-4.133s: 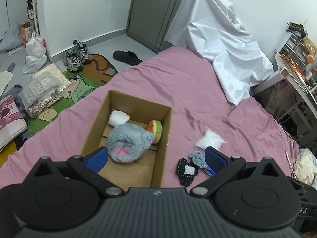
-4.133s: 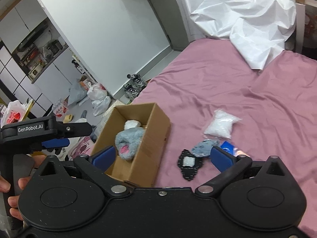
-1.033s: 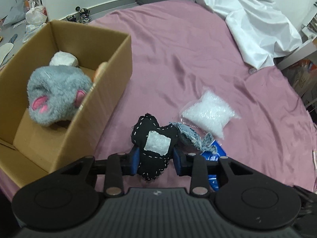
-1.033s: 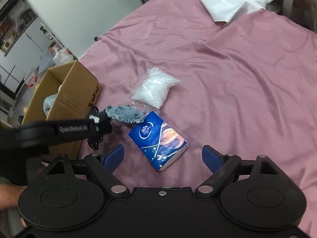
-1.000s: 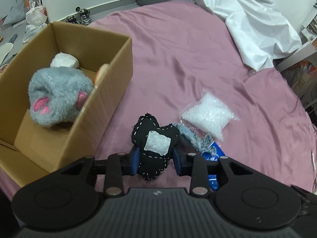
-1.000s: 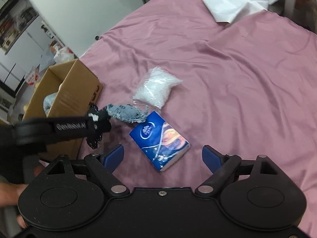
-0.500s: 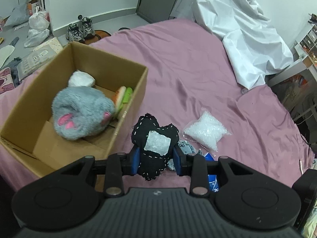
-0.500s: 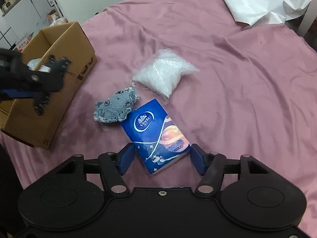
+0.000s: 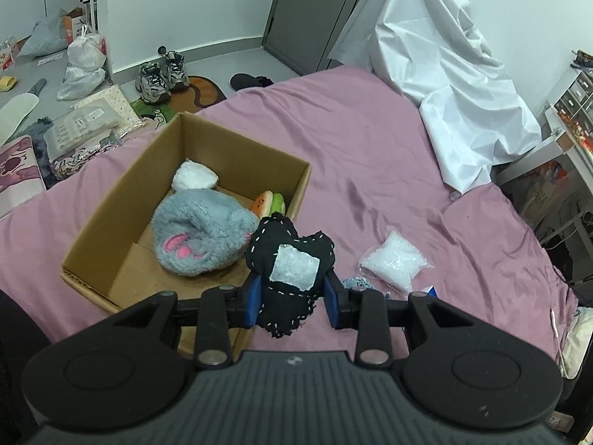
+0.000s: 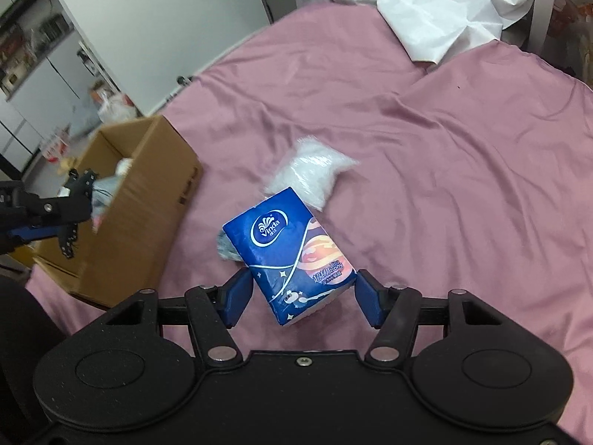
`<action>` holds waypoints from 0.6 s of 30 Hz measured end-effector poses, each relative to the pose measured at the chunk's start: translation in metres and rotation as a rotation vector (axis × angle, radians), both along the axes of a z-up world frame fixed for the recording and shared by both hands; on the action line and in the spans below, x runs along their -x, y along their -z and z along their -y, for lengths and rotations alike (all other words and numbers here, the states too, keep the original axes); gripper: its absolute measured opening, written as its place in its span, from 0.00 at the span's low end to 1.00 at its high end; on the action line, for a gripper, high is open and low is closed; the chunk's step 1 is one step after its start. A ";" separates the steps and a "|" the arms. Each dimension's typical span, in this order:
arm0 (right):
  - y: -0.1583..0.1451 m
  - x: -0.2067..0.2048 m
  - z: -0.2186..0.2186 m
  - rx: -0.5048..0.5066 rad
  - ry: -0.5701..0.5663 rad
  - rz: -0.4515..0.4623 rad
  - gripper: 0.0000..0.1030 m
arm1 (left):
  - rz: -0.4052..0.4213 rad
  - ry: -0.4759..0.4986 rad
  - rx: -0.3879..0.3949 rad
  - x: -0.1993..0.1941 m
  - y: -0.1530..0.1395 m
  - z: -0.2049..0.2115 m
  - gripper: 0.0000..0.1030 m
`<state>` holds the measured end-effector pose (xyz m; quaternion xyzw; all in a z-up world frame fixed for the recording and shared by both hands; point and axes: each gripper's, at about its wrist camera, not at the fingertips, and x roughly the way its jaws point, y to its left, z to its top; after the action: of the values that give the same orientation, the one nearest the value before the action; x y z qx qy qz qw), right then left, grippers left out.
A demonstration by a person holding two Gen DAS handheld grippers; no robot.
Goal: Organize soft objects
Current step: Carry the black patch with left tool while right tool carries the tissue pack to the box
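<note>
My left gripper (image 9: 292,296) is shut on a black stitched pouch (image 9: 291,267) with a white patch, held above the near right corner of the cardboard box (image 9: 111,200). The box holds a grey plush (image 9: 202,239), a white soft lump (image 9: 194,177) and a watermelon plush (image 9: 268,203). My right gripper (image 10: 302,296) is shut on a blue tissue pack (image 10: 291,252) and holds it above the pink bed. A clear bag of white filling (image 10: 311,174) and a denim pouch (image 10: 227,250) lie on the bed; the left wrist view also shows the bag (image 9: 394,265).
A white sheet (image 9: 444,85) is heaped at the far side of the bed. Shoes (image 9: 161,74), bags and packets lie on the floor left of the bed. A shelf unit (image 9: 570,111) stands at the right.
My left gripper has lifted the black pouch and carried it left over the box. My right gripper has shut on the tissue pack and raised it off the bed.
</note>
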<state>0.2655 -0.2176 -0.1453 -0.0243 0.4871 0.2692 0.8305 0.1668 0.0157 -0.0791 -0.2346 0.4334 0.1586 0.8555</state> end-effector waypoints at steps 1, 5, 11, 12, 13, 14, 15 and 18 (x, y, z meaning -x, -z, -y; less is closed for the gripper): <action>-0.002 0.002 0.000 -0.002 0.003 0.006 0.57 | 0.007 0.001 0.002 0.001 -0.002 -0.002 0.33; -0.014 0.008 -0.005 -0.023 0.014 0.031 0.57 | 0.031 0.005 0.001 0.008 -0.008 -0.009 0.33; -0.039 0.018 -0.011 -0.116 -0.004 0.072 0.57 | 0.052 0.008 -0.004 0.013 -0.015 -0.022 0.32; -0.042 0.019 -0.013 -0.125 -0.007 0.078 0.57 | 0.054 0.006 -0.005 0.014 -0.015 -0.024 0.33; -0.044 0.021 -0.015 -0.130 -0.013 0.087 0.57 | 0.057 0.004 -0.007 0.014 -0.015 -0.027 0.33; -0.046 0.023 -0.017 -0.132 -0.017 0.098 0.57 | 0.059 0.002 -0.010 0.015 -0.015 -0.030 0.33; -0.048 0.025 -0.018 -0.137 -0.021 0.109 0.57 | 0.059 0.001 -0.012 0.015 -0.015 -0.032 0.33; -0.052 0.027 -0.024 -0.145 -0.021 0.120 0.57 | 0.051 -0.006 -0.015 0.016 -0.013 -0.041 0.33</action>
<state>0.2387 -0.1931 -0.0934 0.0147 0.4152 0.3103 0.8550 0.1510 0.0563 -0.0666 -0.2337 0.4095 0.1582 0.8676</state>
